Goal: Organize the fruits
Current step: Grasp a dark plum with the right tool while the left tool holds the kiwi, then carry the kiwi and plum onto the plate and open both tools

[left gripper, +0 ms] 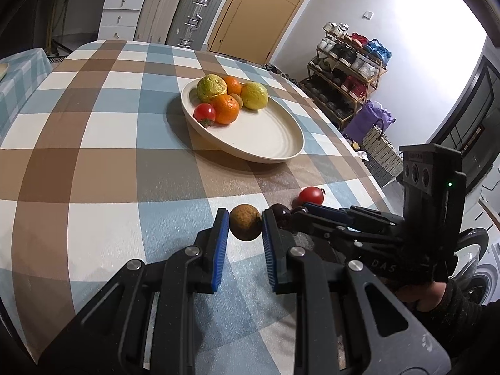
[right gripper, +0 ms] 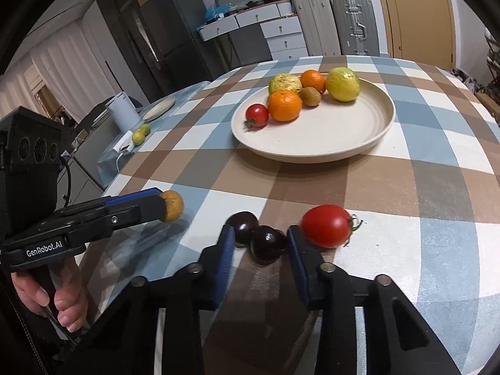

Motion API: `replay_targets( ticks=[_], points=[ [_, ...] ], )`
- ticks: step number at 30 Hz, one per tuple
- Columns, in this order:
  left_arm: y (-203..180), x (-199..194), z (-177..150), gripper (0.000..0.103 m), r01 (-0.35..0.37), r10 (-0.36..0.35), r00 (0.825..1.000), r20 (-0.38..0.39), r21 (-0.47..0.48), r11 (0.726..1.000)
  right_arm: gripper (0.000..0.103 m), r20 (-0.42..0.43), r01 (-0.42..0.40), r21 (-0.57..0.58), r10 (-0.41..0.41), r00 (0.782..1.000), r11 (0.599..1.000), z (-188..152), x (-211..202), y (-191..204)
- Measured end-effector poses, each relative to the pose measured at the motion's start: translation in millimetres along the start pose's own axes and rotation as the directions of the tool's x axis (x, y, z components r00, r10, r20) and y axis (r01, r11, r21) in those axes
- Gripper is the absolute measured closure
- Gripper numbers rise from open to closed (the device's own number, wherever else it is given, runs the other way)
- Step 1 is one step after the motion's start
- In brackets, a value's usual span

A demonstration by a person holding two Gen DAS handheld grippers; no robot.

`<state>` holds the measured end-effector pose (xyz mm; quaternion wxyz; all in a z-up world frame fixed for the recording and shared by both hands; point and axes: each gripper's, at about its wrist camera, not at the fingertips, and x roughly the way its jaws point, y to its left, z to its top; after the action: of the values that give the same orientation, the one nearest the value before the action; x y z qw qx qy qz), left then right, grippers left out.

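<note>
My left gripper (left gripper: 245, 228) clamping the brown fruit (left gripper: 245, 226), my right gripper (right gripper: 261, 243) flanking a dark cherry (right gripper: 268, 242), pads not visibly pressing, tomato (right gripper: 326, 225) lying stem rightward, long axis crosswise

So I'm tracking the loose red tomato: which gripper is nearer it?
Right. The right gripper sits beside the tomato, around dark fruits; the left gripper is farther.

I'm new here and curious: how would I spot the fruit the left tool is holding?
Start at the cream plate on the checked tablecloth. Nearer the table's edge, the left gripper's blue fingers pinch a small round fruit: rough brown, unlike the glossy dark cherries beside it.
</note>
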<state>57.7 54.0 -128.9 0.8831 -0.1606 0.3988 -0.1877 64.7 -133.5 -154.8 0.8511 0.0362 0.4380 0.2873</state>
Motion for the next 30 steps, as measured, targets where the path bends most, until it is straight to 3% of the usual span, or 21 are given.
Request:
replay_targets(
  ticks=[3, 15, 20, 30],
  points=[
    [-2, 2, 3, 0.084, -0.007, 0.007, 1.000, 0.001, 0.001, 1.000, 0.079, 0.004, -0.024, 0.036, 0.024, 1.000, 0.999, 0, -2, -9],
    [-14, 11, 25, 0.084, -0.008, 0.008, 1.000, 0.004, 0.019, 1.000, 0.080, 0.084, -0.122, 0.040, 0.119, 0.989, 0.992, 5, -21, -13],
    [-17, 27, 43, 0.084, 0.003, -0.003, 1.000, -0.002, 0.017, 1.000, 0.080, 0.148, -0.152, 0.057, 0.142, 0.979, 0.987, 22, -36, -26],
    [-31, 65, 92, 0.084, 0.018, -0.018, 1.000, 0.006, 0.045, 0.999, 0.080, 0.197, -0.164, 0.088, 0.144, 0.970, 0.983, 73, -38, -62]
  ],
)
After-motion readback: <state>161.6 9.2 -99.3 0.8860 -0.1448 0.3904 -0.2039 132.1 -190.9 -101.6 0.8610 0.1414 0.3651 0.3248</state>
